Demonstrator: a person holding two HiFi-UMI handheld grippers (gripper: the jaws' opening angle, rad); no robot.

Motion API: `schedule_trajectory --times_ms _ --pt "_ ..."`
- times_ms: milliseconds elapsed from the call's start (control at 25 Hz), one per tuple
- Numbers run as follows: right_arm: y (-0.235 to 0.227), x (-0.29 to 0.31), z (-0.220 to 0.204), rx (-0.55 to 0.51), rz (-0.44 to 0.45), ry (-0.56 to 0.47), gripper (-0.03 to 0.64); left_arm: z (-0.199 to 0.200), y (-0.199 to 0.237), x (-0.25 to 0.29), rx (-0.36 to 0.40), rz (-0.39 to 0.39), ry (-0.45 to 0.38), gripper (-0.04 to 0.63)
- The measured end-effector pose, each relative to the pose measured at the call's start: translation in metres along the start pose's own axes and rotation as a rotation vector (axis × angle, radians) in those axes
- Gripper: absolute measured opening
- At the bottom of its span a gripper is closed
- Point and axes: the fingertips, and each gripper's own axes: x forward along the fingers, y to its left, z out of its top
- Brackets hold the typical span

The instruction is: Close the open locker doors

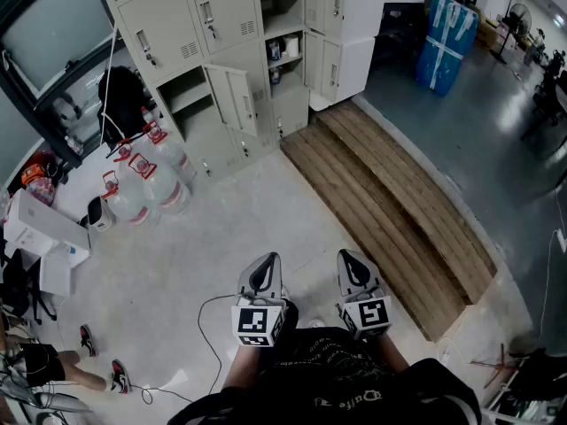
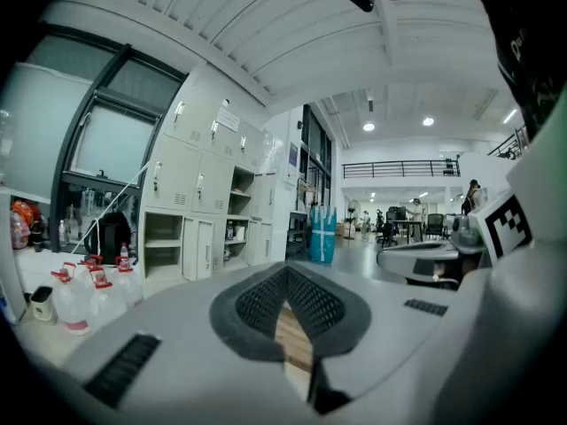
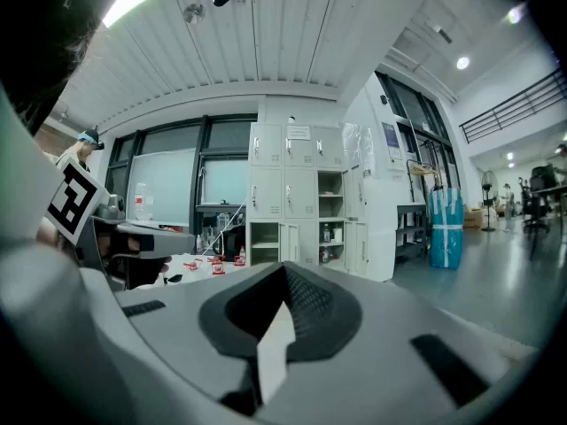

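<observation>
Two empty tools, jaws together: left gripper [image 1: 263, 275] and right gripper [image 1: 355, 273], well apart from the open locker door [image 1: 232, 97]; floor cable [image 1: 200, 319] may trip the approach.

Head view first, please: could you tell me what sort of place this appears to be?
Probably a locker corner of an open workshop or office hall: a bank of grey metal lockers, big water jugs on the bare concrete floor, and a mezzanine railing beyond.
</observation>
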Motion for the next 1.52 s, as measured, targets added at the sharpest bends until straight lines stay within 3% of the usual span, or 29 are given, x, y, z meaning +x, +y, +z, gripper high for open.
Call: schedule_trajectory --times_ms 240,640,760,960,1240,1520 --pt "-0.007 0.031 0.005 -0.002 -0.006 -0.013 0.003 0.001 0.017 0.025 -0.012 -0.013 0.008 0.008" --pt "-0.037 0.114 0.026 0.013 -0.087 -0.026 0.005 0.017 0.079 0.106 -0.072 -0.059 -0.019 0.008" --pt "-0.040 0.141 0.040 0.021 -0.102 -0.064 0.005 0.020 0.101 0.130 -0.070 -0.075 -0.014 0.008" --pt "-0.049 0.169 0.037 0.021 -0.140 -0.031 0.005 0.034 0.131 0.162 -0.058 -0.102 -0.022 0.008" --pt "-0.073 0.209 0.036 0.038 -0.144 -0.031 0.006 0.032 0.149 0.194 -0.044 -0.087 0.003 0.008" --pt "-0.118 0.279 0.045 0.042 -0.078 -0.046 0.005 0.034 0.161 0.255 -0.027 -0.022 0.012 0.008"
